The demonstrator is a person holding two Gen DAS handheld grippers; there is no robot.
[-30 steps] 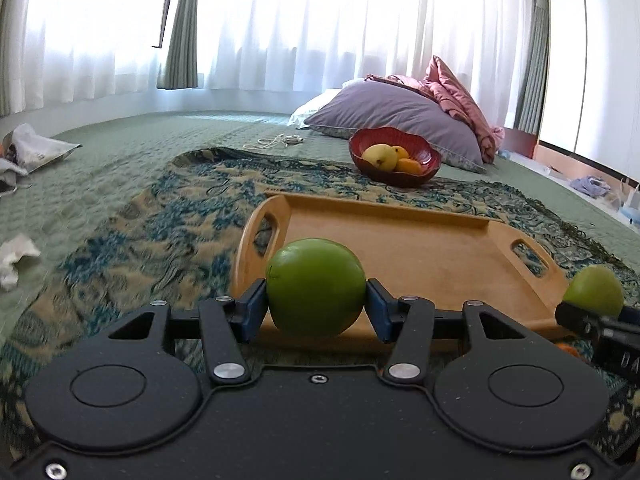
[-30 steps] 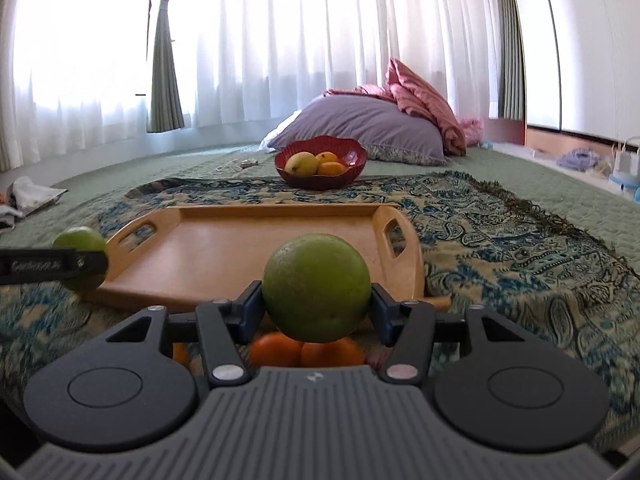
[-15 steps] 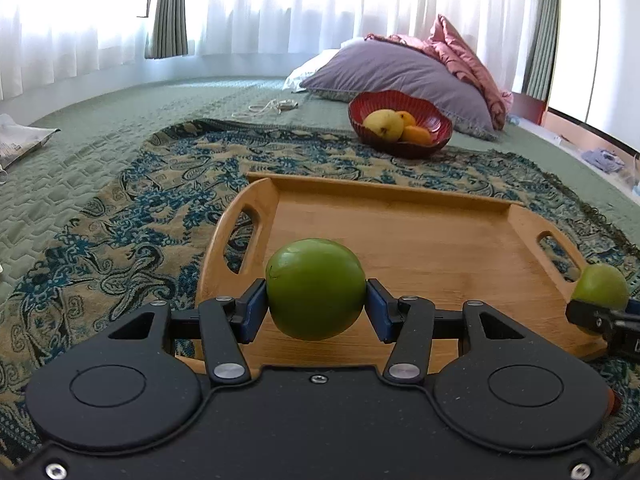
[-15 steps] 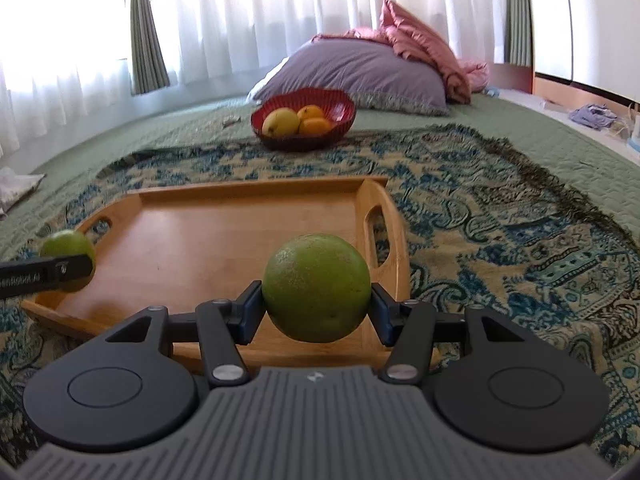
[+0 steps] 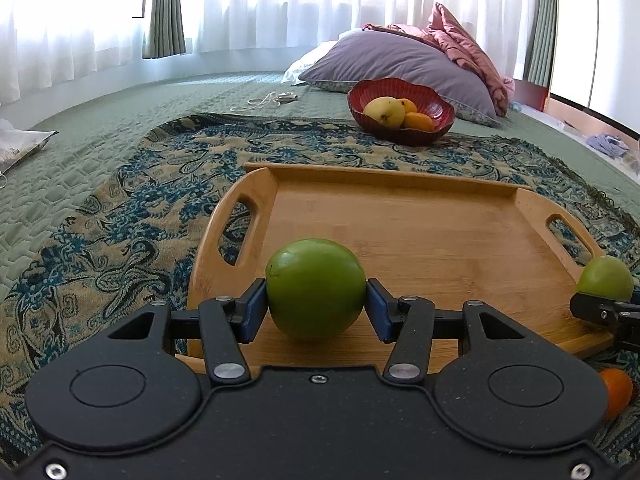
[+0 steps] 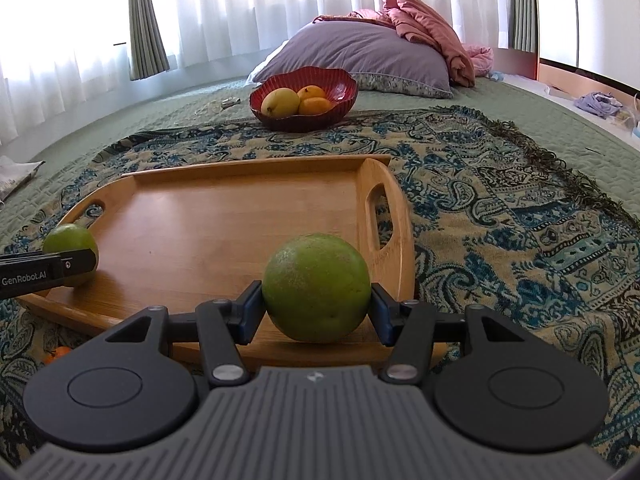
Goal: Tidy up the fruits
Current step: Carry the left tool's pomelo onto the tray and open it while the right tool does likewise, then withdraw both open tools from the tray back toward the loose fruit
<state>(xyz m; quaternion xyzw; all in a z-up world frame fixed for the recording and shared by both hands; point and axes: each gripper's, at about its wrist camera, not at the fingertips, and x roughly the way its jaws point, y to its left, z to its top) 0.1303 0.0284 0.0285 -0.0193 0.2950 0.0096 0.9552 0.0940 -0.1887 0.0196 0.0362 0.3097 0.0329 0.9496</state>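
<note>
A smooth green fruit is pinched between the blue pads of the left gripper at the near left corner of the wooden tray. A rougher green fruit is clamped by the right gripper at the tray's near right corner. Beyond the tray, at the far edge of the patterned blanket, a red bowl of yellow and orange fruit is seen.

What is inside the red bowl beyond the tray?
The red bowl holds a yellow fruit and two orange fruits, one partly behind the other. Its near wall and the fruits hide the bottom, so anything lying deeper cannot be seen.
</note>
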